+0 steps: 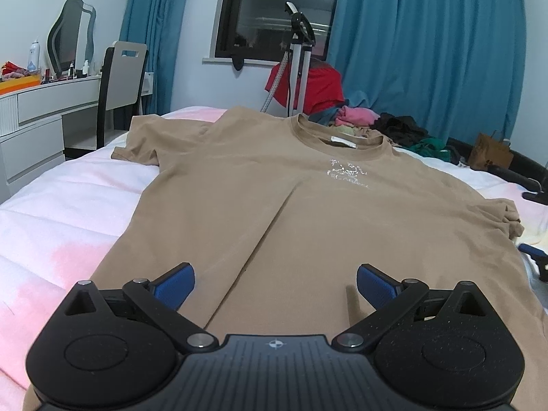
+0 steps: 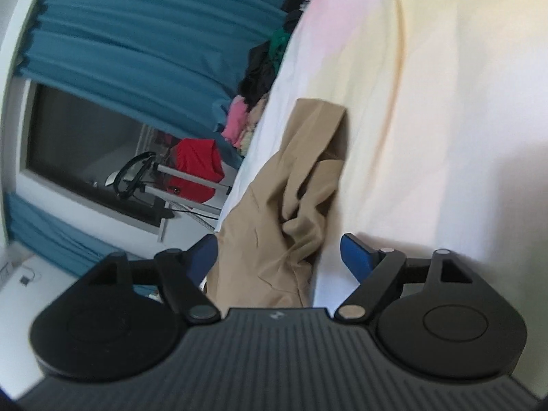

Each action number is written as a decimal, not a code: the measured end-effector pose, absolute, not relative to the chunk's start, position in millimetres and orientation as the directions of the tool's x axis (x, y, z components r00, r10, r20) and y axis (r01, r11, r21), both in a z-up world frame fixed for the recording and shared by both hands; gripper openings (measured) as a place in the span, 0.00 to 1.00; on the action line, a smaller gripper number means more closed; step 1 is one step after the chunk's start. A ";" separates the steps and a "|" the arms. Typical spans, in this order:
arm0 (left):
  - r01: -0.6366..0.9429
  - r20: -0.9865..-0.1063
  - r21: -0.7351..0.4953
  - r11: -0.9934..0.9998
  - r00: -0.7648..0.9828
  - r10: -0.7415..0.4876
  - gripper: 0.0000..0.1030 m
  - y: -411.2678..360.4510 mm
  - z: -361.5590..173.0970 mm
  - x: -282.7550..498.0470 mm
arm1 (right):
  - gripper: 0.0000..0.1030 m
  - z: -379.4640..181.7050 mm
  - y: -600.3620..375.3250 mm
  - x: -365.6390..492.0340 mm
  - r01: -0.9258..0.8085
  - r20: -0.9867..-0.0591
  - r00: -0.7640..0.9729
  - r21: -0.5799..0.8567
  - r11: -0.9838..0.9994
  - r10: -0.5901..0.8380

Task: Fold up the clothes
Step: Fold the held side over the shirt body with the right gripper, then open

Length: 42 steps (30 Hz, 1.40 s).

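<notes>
A tan T-shirt [image 1: 294, 205] with a white chest print lies flat, front up, on the bed, collar at the far end and a long crease down its middle. My left gripper [image 1: 275, 282] is open and empty just above the shirt's near hem. In the rolled, blurred right wrist view, my right gripper [image 2: 279, 257] is open, its jaws on either side of the shirt's crumpled right sleeve [image 2: 301, 185]. That sleeve shows bunched at the right in the left wrist view [image 1: 507, 219]. A bit of the right gripper [image 1: 534, 257] shows there too.
The bed has a white and pink cover [image 1: 68, 219]. A pile of mixed clothes [image 1: 383, 123] lies at the bed's far end. Behind stand a garment steamer [image 1: 301, 51], blue curtains, a window, and a dresser with a chair [image 1: 120, 82] at the left.
</notes>
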<state>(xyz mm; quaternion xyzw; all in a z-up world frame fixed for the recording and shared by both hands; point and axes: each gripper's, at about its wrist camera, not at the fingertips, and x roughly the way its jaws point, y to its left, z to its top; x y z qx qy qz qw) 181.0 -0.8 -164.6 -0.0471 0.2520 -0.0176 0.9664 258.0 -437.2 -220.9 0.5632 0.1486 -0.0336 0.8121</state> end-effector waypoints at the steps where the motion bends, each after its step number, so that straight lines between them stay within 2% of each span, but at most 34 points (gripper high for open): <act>1: 0.009 -0.487 -0.101 0.995 0.872 -0.057 0.99 -0.6 -164.8 181.4 | 0.78 -222.5 -437.2 263.7 0.205 -0.260 0.960 0.908 0.367 0.107; 3: 0.006 -0.488 -0.101 0.995 0.871 -0.055 0.99 -1.0 -165.0 181.7 | 0.78 -223.9 -438.6 273.4 0.162 -0.215 0.972 0.906 0.391 0.097; 6: 0.005 -0.492 -0.092 0.996 0.869 -0.049 0.99 -3.6 -164.8 183.1 | 0.78 -222.4 -436.1 303.2 0.185 -0.260 0.963 0.838 0.513 0.077; 12: -0.009 -0.520 -0.073 0.997 0.854 -0.031 0.99 -8.0 -166.2 195.6 | 0.72 -221.1 -443.6 337.8 0.277 -0.313 0.949 0.758 0.591 -0.043; 15: -0.016 -0.540 -0.057 0.998 0.841 -0.017 0.99 -9.6 -168.3 201.7 | 0.64 -211.2 -443.0 359.4 0.310 -0.353 0.933 0.676 0.668 -0.075; 16: -0.017 -0.543 -0.053 0.998 0.839 -0.015 0.99 -10.1 -168.4 202.2 | 0.54 -206.4 -442.2 367.3 0.317 -0.368 0.926 0.641 0.699 -0.082; 17: -0.017 -0.546 -0.047 0.999 0.838 -0.011 0.99 -11.1 -168.2 202.7 | 0.36 -201.6 -441.1 375.0 0.323 -0.383 0.919 0.604 0.729 -0.091; 18: -0.017 -0.549 -0.040 0.999 0.836 -0.008 0.99 -12.0 -167.9 203.3 | 0.26 -194.7 -436.3 377.5 0.321 -0.388 0.916 0.564 0.761 -0.098; 19: -0.017 -0.553 -0.034 0.999 0.833 -0.005 0.99 -12.5 -167.6 203.9 | 0.11 -187.8 -431.5 380.1 0.317 -0.393 0.913 0.523 0.791 -0.106; 22: -0.011 -0.567 -0.031 0.999 0.824 -0.008 0.99 -11.0 -166.3 206.6 | 0.09 -166.8 -417.0 387.5 0.303 -0.404 0.905 0.393 0.868 -0.133; 27: -0.021 -0.591 -0.008 1.000 0.807 0.012 0.99 -3.0 -159.8 209.1 | 0.08 -102.4 -368.5 380.2 0.240 -0.292 0.943 0.264 0.934 -0.160; 32: -0.087 -0.595 -0.096 0.992 0.804 0.013 0.98 27.1 -143.0 205.7 | 0.08 -61.4 -286.4 387.3 0.134 -0.236 0.967 0.157 0.978 -0.094; 37: -0.152 -0.609 -0.164 0.975 0.793 0.021 0.98 62.2 -134.4 202.0 | 0.08 -67.9 -190.9 409.3 0.019 -0.252 0.967 -0.010 1.000 -0.021; 39: -0.183 -0.622 -0.184 0.966 0.783 0.030 0.98 76.6 -136.1 202.0 | 0.09 -83.5 -165.9 421.1 -0.009 -0.302 0.953 -0.018 1.000 0.003; 42: -0.204 -0.634 -0.207 0.957 0.773 0.028 0.98 93.2 -140.8 204.0 | 0.14 -108.8 -145.2 437.2 -0.056 -0.400 0.915 0.012 0.998 0.056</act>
